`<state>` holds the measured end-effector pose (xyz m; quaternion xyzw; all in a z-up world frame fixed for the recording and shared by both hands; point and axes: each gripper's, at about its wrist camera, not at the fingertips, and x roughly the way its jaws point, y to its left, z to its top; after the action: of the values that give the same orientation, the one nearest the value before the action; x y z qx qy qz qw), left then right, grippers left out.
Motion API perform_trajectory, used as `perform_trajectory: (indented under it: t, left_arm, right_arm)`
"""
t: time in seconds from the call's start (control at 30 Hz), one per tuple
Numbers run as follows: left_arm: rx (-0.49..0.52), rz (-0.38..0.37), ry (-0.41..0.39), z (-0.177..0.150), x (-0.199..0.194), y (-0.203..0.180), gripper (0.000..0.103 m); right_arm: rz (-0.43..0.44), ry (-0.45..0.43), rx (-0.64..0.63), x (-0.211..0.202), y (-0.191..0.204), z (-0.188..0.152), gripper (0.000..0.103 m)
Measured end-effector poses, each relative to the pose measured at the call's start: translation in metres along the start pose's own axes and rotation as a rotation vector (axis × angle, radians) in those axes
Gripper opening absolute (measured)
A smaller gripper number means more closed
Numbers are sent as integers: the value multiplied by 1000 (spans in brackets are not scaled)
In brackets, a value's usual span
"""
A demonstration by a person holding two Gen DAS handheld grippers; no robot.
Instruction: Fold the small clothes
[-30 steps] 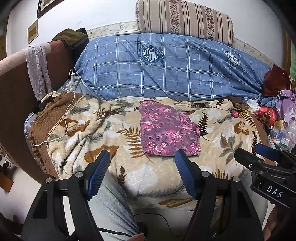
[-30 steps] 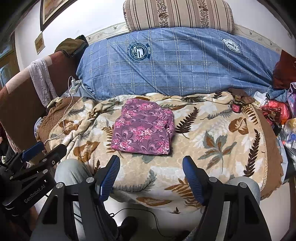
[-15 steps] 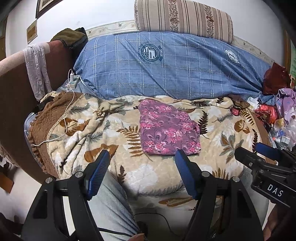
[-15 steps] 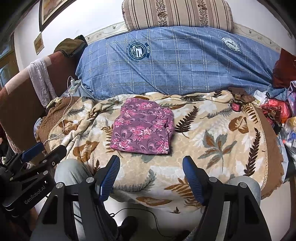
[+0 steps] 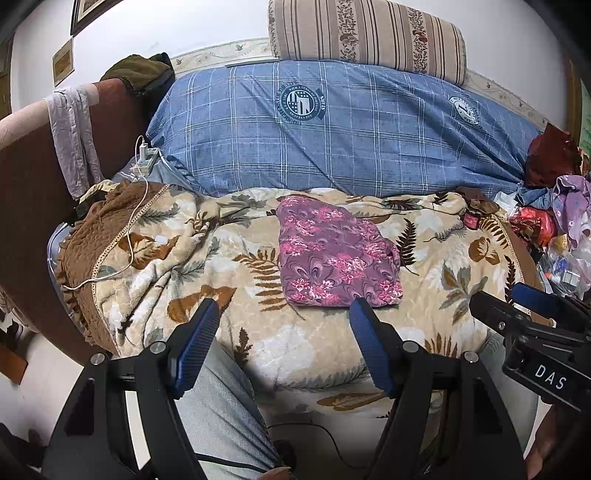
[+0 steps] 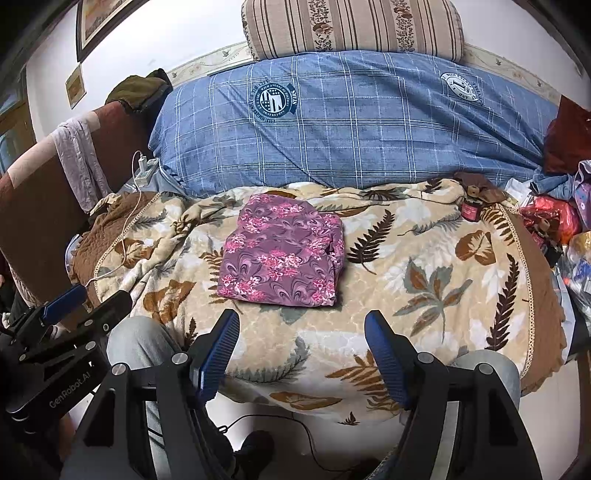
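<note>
A small purple garment with pink flowers (image 5: 334, 254) (image 6: 282, 256) lies folded into a neat rectangle on the leaf-print blanket (image 5: 184, 258) (image 6: 424, 266). My left gripper (image 5: 284, 308) hovers open just in front of the garment's near edge, nothing between its blue pads. My right gripper (image 6: 301, 319) is likewise open and empty, held short of the garment above the blanket's front edge. Each gripper shows at the side of the other's view, the right gripper (image 5: 517, 306) and the left gripper (image 6: 85, 299).
A big blue checked quilt (image 5: 351, 136) and a striped pillow (image 5: 369, 33) lie behind. A pile of loose clothes and bags (image 5: 557, 221) sits at the right, a small red jar (image 6: 470, 210) near it. A white charger cable (image 5: 129, 229) trails at left. A person's knees (image 6: 136, 343) are below.
</note>
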<state>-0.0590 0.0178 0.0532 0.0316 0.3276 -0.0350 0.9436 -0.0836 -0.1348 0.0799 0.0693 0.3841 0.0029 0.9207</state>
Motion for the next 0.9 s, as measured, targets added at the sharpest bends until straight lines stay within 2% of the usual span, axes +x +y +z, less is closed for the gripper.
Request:
perform_trajectory:
  t: [0.9]
  left_arm:
    - [8,-6,-12,-3,-2,1,73]
  right_arm:
    - [0,-15,-12,-4,1,0,72]
